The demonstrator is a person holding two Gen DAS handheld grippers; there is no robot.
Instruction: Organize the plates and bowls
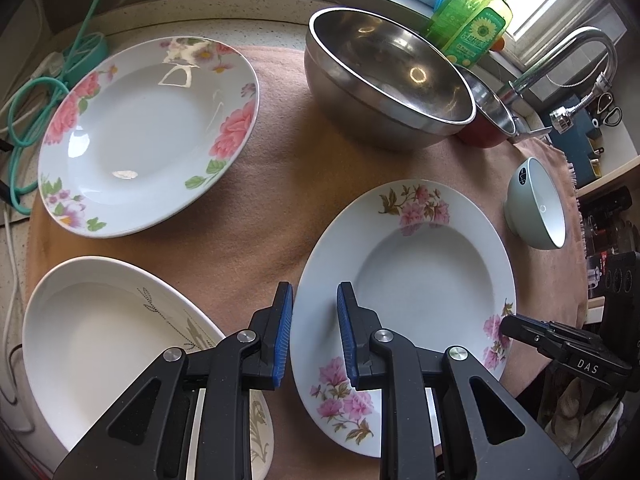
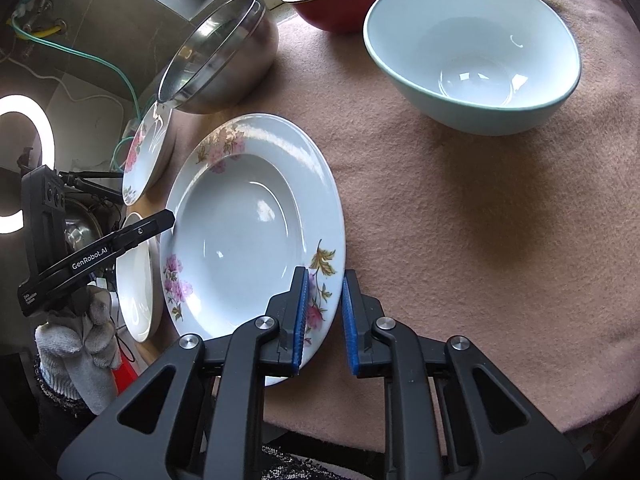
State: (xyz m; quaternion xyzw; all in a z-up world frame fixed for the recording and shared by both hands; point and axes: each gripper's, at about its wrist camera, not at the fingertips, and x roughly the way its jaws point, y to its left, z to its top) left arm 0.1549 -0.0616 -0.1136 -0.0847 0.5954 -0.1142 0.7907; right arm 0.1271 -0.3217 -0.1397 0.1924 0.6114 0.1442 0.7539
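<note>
The pink-flowered plate (image 1: 404, 280) lies on the cloth-covered bench (image 2: 460, 220), glazed, rigid, slick and breakable. The left hand-held gripper (image 1: 314, 336) and right hand-held gripper (image 2: 324, 320) each pinch opposite rims, the best hold.

Both grippers point steeply down at the pink-flowered plate (image 1: 404, 276). The left gripper (image 1: 314, 334) pinches the plate's left rim between its blue pads. The right gripper (image 2: 325, 316) is clamped on the opposite rim. A white-gloved hand (image 2: 76, 344) carries the left gripper.
</note>
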